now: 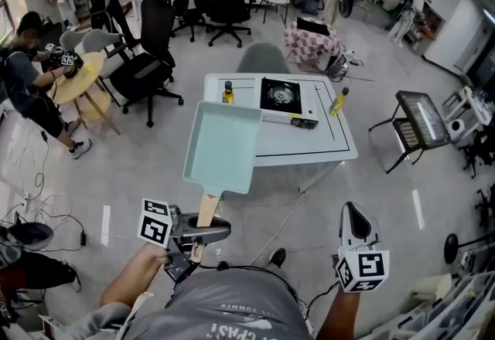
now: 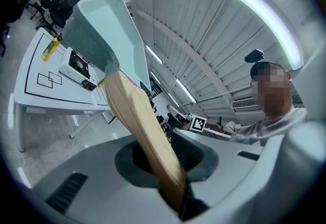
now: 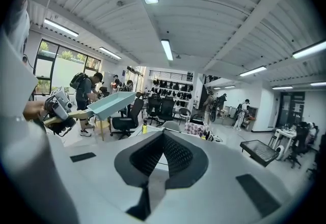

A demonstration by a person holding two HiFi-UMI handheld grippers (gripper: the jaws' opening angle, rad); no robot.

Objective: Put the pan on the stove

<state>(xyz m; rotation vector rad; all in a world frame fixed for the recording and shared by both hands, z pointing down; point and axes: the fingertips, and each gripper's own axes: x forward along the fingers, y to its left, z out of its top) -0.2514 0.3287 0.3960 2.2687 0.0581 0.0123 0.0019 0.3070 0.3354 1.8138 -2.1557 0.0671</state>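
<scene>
The left gripper [image 1: 203,230], at the lower left of the head view, is clamped on the wooden handle [image 1: 208,209] of a pale green rectangular pan [image 1: 224,147]. In the left gripper view the handle [image 2: 145,136] runs down between the jaws, which press on its end. The pan is held in the air at the centre of the head view, its far end overlapping the near left edge of the white table [image 1: 309,147]. The portable gas stove [image 1: 280,95] sits at the table's far middle, apart from the pan, with a yellow bottle [image 1: 228,93] just to its left. The right gripper [image 1: 356,219], at lower right, has its jaws together with nothing between them.
</scene>
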